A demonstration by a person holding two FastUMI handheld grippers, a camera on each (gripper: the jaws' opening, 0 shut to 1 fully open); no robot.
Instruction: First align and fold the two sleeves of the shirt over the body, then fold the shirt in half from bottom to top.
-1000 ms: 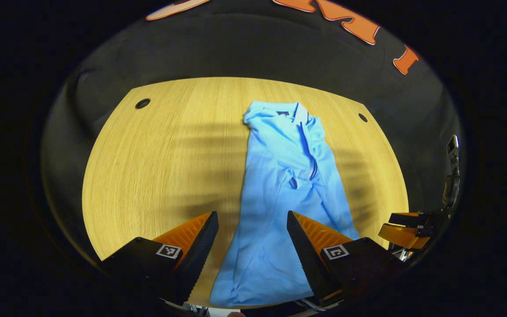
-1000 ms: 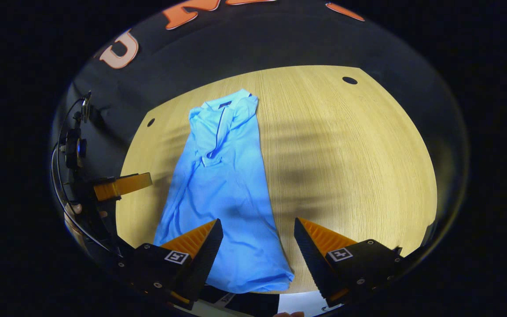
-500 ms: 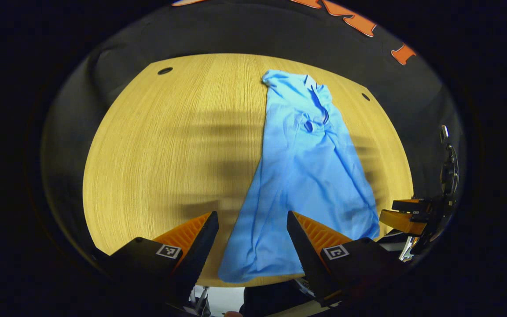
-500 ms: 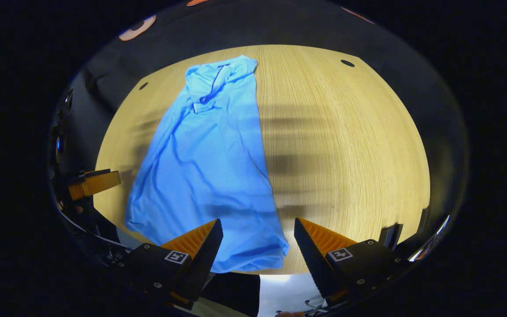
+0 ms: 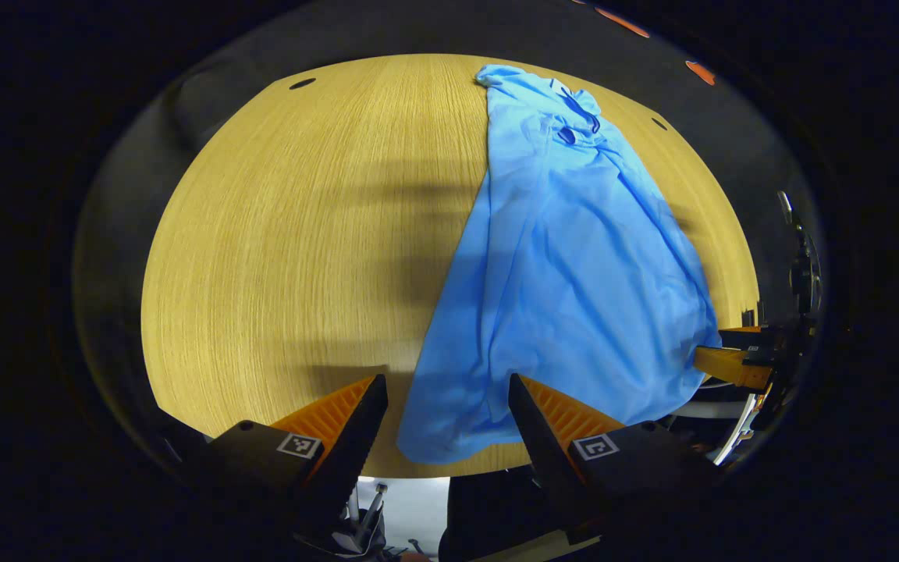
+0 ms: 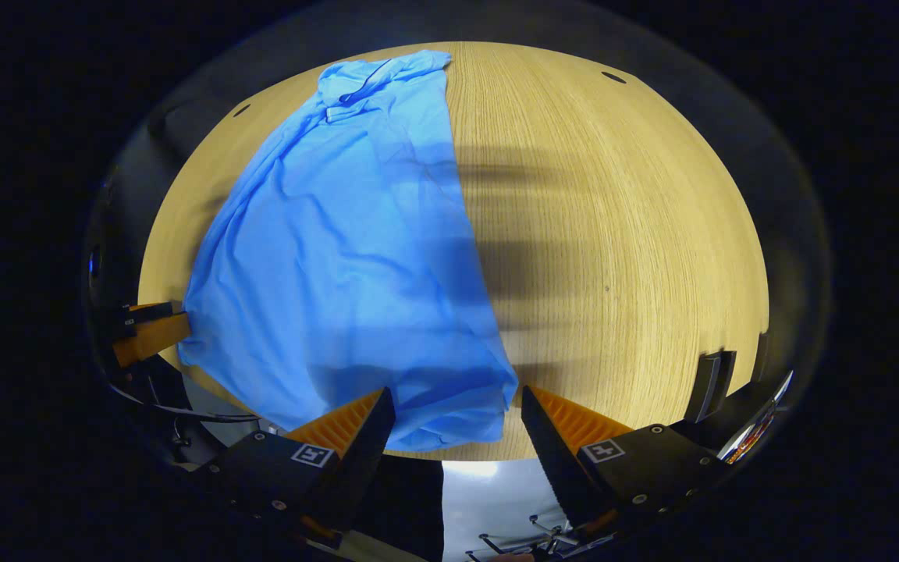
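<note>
On the wooden table [image 5: 278,234] lies the blue shirt [image 5: 566,265]; both tools [image 5: 448,406] [image 6: 457,417] gape wide.

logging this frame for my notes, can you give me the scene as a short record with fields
garment: light blue shirt, sleeves already folded in, lying lengthwise
collar: at the far end
hem: at the near table edge
surface: wooden table
left gripper: open, poised over the hem's left corner
right gripper: open, poised over the hem's right corner
contact: neither gripper grips cloth yet
stage: bottom-to-top fold not yet done
</note>
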